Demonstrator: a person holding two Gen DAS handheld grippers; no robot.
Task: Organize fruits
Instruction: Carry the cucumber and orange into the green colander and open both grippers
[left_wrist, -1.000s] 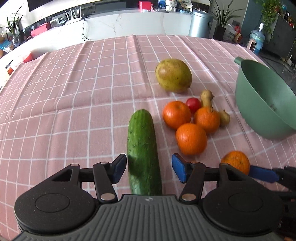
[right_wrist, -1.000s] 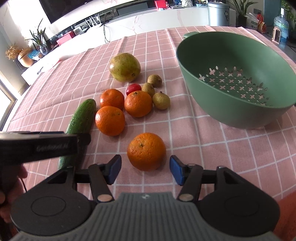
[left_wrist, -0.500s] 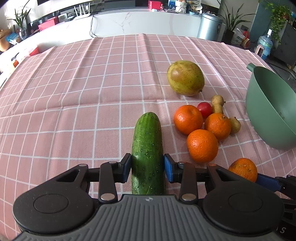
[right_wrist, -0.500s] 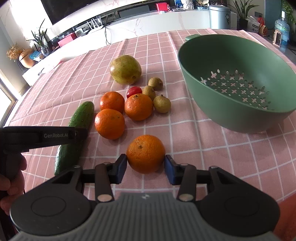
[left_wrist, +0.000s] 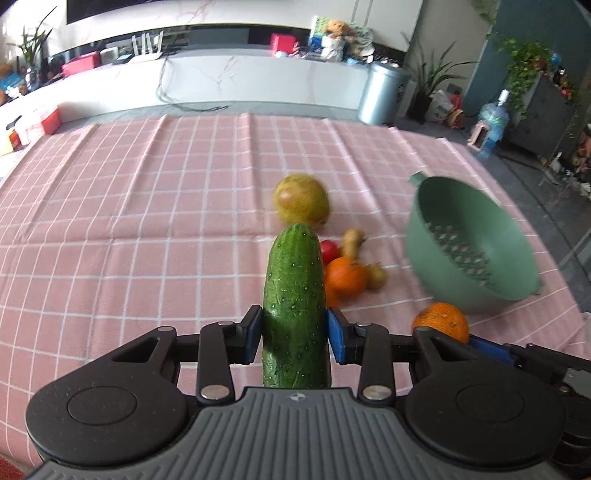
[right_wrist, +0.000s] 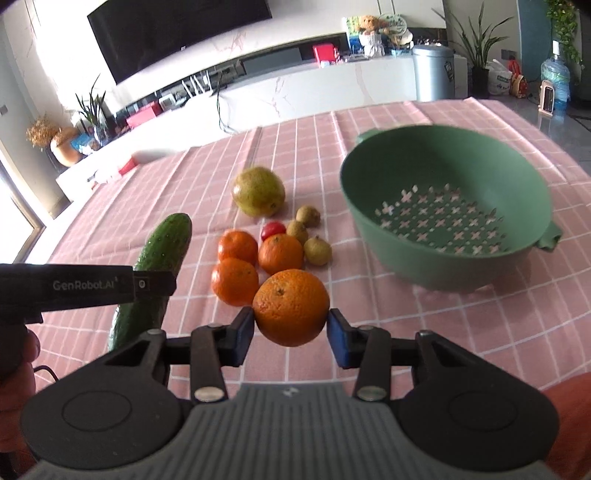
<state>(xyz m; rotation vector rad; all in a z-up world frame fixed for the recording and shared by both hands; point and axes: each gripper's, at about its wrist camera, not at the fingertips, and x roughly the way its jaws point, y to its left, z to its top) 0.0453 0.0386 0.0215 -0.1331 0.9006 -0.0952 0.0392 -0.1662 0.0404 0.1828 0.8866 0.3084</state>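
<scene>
Left gripper (left_wrist: 294, 336) is clamped on the cucumber (left_wrist: 295, 295), held clear of the cloth. Right gripper (right_wrist: 290, 333) is clamped on one orange (right_wrist: 291, 306), also lifted. Left on the tablecloth (right_wrist: 480, 332) beyond: three oranges (right_wrist: 280, 254), one cherry tomato (right_wrist: 273, 229), three small brownish fruits (right_wrist: 317, 251), one mango (right_wrist: 258, 191). The green colander (right_wrist: 447, 206) is seen empty; sorting judged barely begun.

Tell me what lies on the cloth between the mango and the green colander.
In the right wrist view, two small brownish fruits lie near the mango; from them to the green colander only bare pink checked tablecloth shows.
</scene>
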